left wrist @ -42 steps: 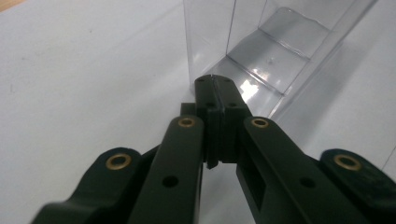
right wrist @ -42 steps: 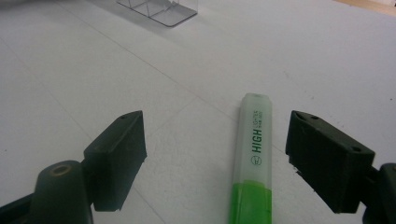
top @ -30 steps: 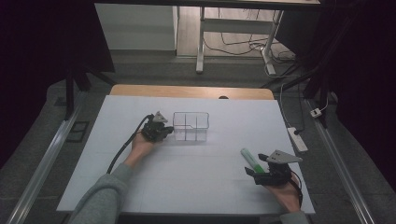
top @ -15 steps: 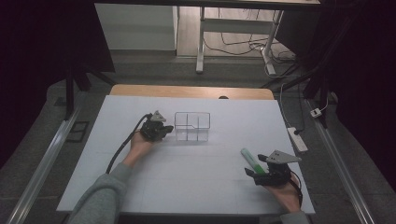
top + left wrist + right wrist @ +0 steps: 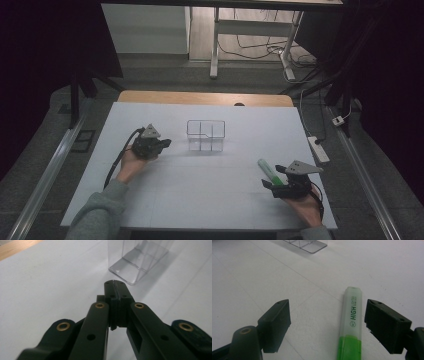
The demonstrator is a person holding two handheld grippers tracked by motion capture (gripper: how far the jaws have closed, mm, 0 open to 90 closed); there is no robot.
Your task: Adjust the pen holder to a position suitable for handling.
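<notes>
At the near right corner of the table point(image 5: 210, 200), around five o'clock in the high view, the right gripper point(image 5: 269, 179) sits low over the white surface in the person's right hand point(image 5: 302, 207), grey plate on top. Its jaws stand wide apart, and look at the right gripper view: the green highlighter point(image 5: 350, 325) lies flat on the table between them, closer to the right-hand jaw, neither pad touching it. Pale translucent cap pointing away, bright green body toward the camera, the word HIGH readable along the barrel. From above the highlighter point(image 5: 268, 171) lies on a slant, its pale end toward eleven o'clock, poking out past the jaw tips.

Across to nine o'clock now, the left gripper point(image 5: 167, 143), cable trailing back along the grey sleeve point(image 5: 97, 217). Jaws pressed tight together, nothing between them; the left gripper view shows the two black pads meeting flush at the tip point(image 5: 114, 283). It has pulled back since a second ago, when it was right up against the box, and now there's a clear gap of table between.

Just beyond it, near the table's centre at twelve o'clock, stands the clear plastic organiser box point(image 5: 206, 135), upright, divided into compartments. In the left gripper view its transparent wall point(image 5: 138, 261) rises just ahead of the closed tips, toward one o'clock.
</notes>
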